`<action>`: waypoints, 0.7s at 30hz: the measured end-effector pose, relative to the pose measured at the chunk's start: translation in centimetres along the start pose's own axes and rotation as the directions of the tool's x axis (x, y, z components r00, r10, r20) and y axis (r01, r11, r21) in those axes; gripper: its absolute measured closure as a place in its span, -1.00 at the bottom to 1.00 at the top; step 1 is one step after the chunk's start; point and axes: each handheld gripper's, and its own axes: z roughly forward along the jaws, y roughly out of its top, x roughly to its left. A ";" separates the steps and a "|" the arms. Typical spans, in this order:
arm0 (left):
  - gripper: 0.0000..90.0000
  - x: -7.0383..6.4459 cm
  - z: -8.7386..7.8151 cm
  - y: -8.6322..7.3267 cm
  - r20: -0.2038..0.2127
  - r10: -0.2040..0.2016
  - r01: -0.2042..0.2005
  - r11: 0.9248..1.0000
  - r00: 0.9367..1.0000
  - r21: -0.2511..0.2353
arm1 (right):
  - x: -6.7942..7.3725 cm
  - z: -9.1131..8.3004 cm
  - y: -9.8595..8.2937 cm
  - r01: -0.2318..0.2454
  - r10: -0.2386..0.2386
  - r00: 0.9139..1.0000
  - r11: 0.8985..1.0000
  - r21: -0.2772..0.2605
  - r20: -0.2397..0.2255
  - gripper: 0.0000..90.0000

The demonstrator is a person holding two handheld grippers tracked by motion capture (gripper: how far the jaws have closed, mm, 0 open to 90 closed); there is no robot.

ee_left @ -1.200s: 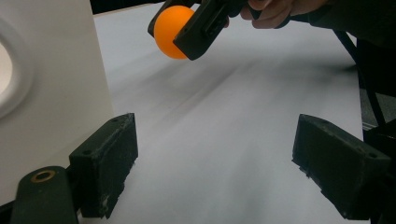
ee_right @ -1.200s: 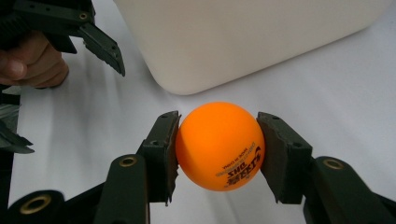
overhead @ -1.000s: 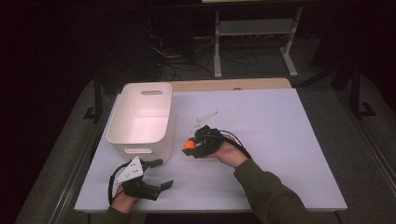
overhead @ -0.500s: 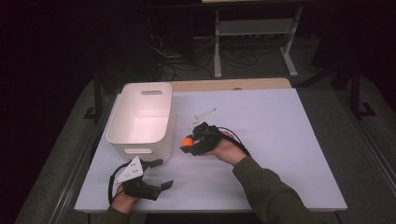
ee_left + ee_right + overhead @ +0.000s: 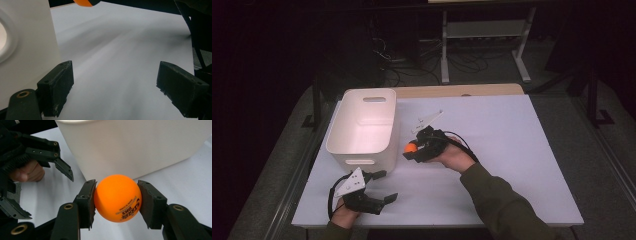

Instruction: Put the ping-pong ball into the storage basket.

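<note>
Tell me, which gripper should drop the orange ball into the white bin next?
Probably the right gripper: it already clamps the orange ball beside the white bin. The left gripper waits open near the table's front edge, holding nothing.

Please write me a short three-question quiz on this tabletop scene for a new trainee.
1. True or false: the right gripper is shut on the orange ping-pong ball.
2. Multiple choice: how do the jaws of the left gripper stand? A) spread wide with nothing between them; B) clamped on the ball; C) gripping the bin's rim.
3. Fill in: in the high view, the ball is held beside the outer wall of the white plastic ____, not inside it.

Key: 1 true; 2 A; 3 bin.
</note>
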 end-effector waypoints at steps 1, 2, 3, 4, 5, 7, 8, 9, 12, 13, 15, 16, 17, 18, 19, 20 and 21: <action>-0.69 0.0 0.0 0.0 0.000 0.000 0.000 1.000 1.000 0.000 | 0.0 -0.1 0.1 0.001 -0.001 1.000 1.000 -0.002 0.000 0.11; -0.69 0.0 0.0 0.0 0.000 0.001 -0.001 1.000 1.000 0.000 | 0.0 -0.1 0.2 0.000 0.000 1.000 1.000 -0.003 0.001 0.11; -0.69 0.0 0.0 0.0 0.000 0.000 0.000 1.000 1.000 0.000 | 0.0 -0.2 0.3 0.002 -0.002 1.000 1.000 -0.006 0.000 0.11; -0.69 0.0 0.0 0.0 0.000 0.000 0.000 1.000 1.000 0.000 | 0.0 -0.2 0.4 0.003 -0.003 1.000 1.000 -0.008 -0.001 0.11; -0.69 0.0 0.0 0.0 0.000 0.000 0.000 1.000 1.000 0.000 | 0.0 -0.3 0.5 0.001 -0.001 1.000 1.000 -0.008 0.000 0.11; -0.69 0.0 0.0 0.0 0.000 0.000 0.000 1.000 1.000 0.000 | -0.1 -0.4 0.7 0.002 -0.002 1.000 1.000 -0.014 -0.004 0.11; -0.69 0.0 0.0 0.0 0.000 0.001 -0.001 1.000 1.000 0.002 | -0.1 -0.5 0.8 0.004 -0.004 1.000 1.000 -0.015 -0.005 0.11; -0.69 0.0 0.0 0.0 0.000 0.001 -0.001 1.000 1.000 0.002 | -0.1 -0.5 0.9 0.003 -0.003 1.000 1.000 -0.017 -0.005 0.11; -0.69 0.0 0.0 0.0 0.000 -0.003 0.003 1.000 1.000 -0.002 | -0.1 -0.7 1.2 0.000 -0.001 1.000 1.000 -0.022 -0.008 0.11; -0.69 0.0 0.0 0.0 0.000 -0.001 0.001 1.000 1.000 0.000 | -0.1 -0.8 1.3 0.001 -0.001 1.000 1.000 -0.024 -0.009 0.11; -0.69 0.0 0.0 0.0 0.000 -0.001 0.001 1.000 1.000 0.000 | -0.2 -0.9 1.5 0.002 -0.003 1.000 1.000 -0.025 -0.011 0.11; -0.69 0.0 0.0 0.0 0.000 -0.001 0.001 1.000 1.000 -0.001 | -0.2 -0.9 1.6 0.002 -0.002 1.000 1.000 -0.027 -0.012 0.11; -0.69 0.0 0.0 0.0 0.000 -0.001 0.001 1.000 1.000 0.000 | -0.2 -1.0 1.7 0.000 0.000 1.000 1.000 -0.028 -0.012 0.11; -0.69 0.0 0.0 0.0 0.000 -0.002 0.002 1.000 1.000 -0.001 | -0.2 -1.1 1.8 -0.003 0.003 1.000 1.000 -0.030 -0.013 0.11; -0.69 0.0 0.0 0.0 0.000 -0.003 0.003 1.000 1.000 -0.001 | -0.2 -1.1 1.9 -0.003 0.003 1.000 0.999 -0.033 -0.015 0.11; -0.69 0.0 0.0 0.0 0.000 -0.003 0.003 1.000 1.000 -0.001 | -0.2 -1.2 2.0 -0.002 0.002 1.000 0.999 -0.034 -0.016 0.11; -0.69 0.0 0.0 0.0 0.000 -0.004 0.004 1.000 1.000 -0.001 | -0.2 -1.3 2.2 0.000 -0.001 1.000 0.999 -0.039 -0.018 0.11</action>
